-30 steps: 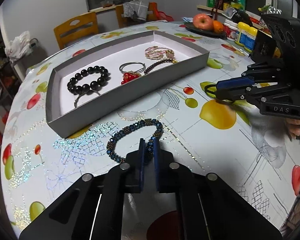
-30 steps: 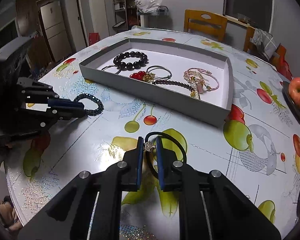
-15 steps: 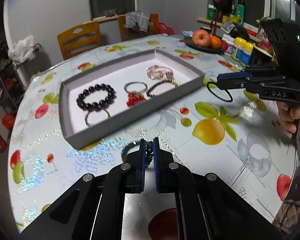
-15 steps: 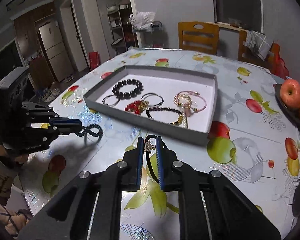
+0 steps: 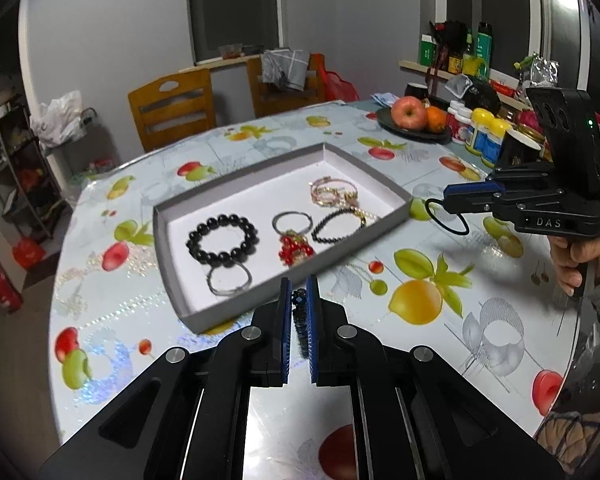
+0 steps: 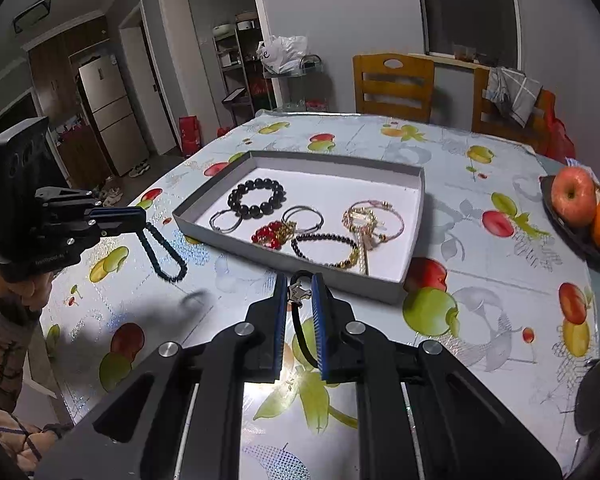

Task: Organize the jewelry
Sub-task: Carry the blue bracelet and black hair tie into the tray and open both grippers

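Observation:
A shallow grey tray with a white floor lies mid-table and holds several bracelets, among them a black bead bracelet and a red bead piece. My left gripper is shut on a dark blue bead bracelet, which hangs off the table left of the tray in the right wrist view. My right gripper is shut on a thin black cord bracelet with a small metal charm, held in the air by the tray's near right corner.
The round table wears a fruit-print cloth. A dark plate with an apple and an orange stands beyond the tray, with bottles and jars beside it. Wooden chairs stand at the far edge. A hand holds the right gripper.
Both grippers have risen from the table, each lifting its bracelet off the cloth. The blue bead bracelet now dangles from the left one, and the black cord loop hangs from the right one.

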Motion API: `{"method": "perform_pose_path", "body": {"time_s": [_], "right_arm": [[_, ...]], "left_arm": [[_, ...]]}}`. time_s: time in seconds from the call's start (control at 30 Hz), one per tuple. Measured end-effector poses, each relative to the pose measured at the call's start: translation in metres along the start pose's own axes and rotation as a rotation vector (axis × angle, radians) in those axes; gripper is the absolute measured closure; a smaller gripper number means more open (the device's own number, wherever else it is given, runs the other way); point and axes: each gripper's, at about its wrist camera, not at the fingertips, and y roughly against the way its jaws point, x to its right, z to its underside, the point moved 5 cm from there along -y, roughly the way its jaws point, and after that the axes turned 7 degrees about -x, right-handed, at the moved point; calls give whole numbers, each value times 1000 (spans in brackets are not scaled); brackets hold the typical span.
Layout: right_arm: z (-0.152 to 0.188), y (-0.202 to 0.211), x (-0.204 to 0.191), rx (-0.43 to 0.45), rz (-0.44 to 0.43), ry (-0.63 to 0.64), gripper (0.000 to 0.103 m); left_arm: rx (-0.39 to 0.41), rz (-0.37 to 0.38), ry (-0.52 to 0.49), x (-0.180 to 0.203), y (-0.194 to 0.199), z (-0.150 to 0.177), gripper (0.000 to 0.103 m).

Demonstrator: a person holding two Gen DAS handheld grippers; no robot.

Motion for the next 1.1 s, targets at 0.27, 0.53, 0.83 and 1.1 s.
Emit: {"method": "perform_pose_path", "body": {"time_s": [0.27,0.53,0.83,1.1], "right_arm": [[-28,6,-7,13,36,50,91],[-58,-14,-10,25,33,61,91],[-71,-56,18,24,52,0,91],[-58,-97,44,-16,177,-3,91]], "left_arm": [[28,-31,-5,-12,10,-26,95],[49,-32,-3,-16,1,-54,95],[52,-25,29,-23,-33,-66,95],[37,-26,65,-37,-69,-59,95]]}}
